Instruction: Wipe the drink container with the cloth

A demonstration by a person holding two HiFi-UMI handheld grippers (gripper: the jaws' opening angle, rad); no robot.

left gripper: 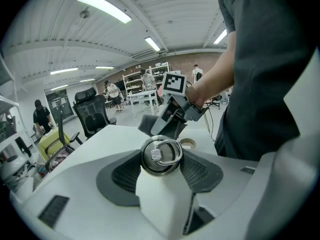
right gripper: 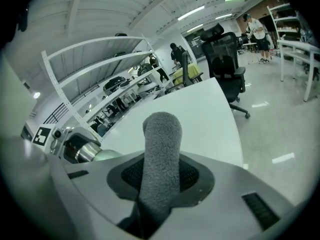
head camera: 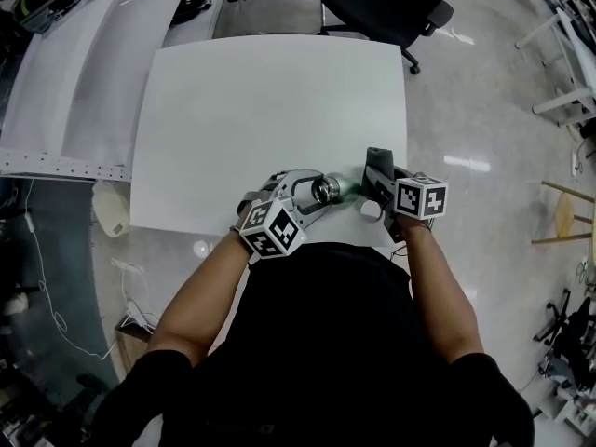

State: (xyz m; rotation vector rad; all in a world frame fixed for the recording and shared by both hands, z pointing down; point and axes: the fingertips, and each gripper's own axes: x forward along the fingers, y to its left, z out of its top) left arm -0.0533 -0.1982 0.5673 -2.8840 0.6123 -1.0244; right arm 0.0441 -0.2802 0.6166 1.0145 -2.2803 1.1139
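**Two grips set, cloth not on the container yet**

My left gripper [left gripper: 161, 170] is clamped on the drink container [left gripper: 161, 156]. The pads close on its neck just under the metal cap with the ring. My right gripper [right gripper: 161, 180] is closed on the grey cloth [right gripper: 161, 144], which stands out past the jaws as a rolled stub. Both are over the near edge of the white table [head camera: 270, 110], and the container lies on its side between my two hands.

In the right gripper view the container's body sits off to the left of the cloth and apart from it, so I judge the wipe has not begun.

To do it well, I should hold the left clamp firm and swing the cloth's free end onto the body. The fabric should touch the container, not the jaw plastic. Then I stroke along its length and turn the container to reach its far side.
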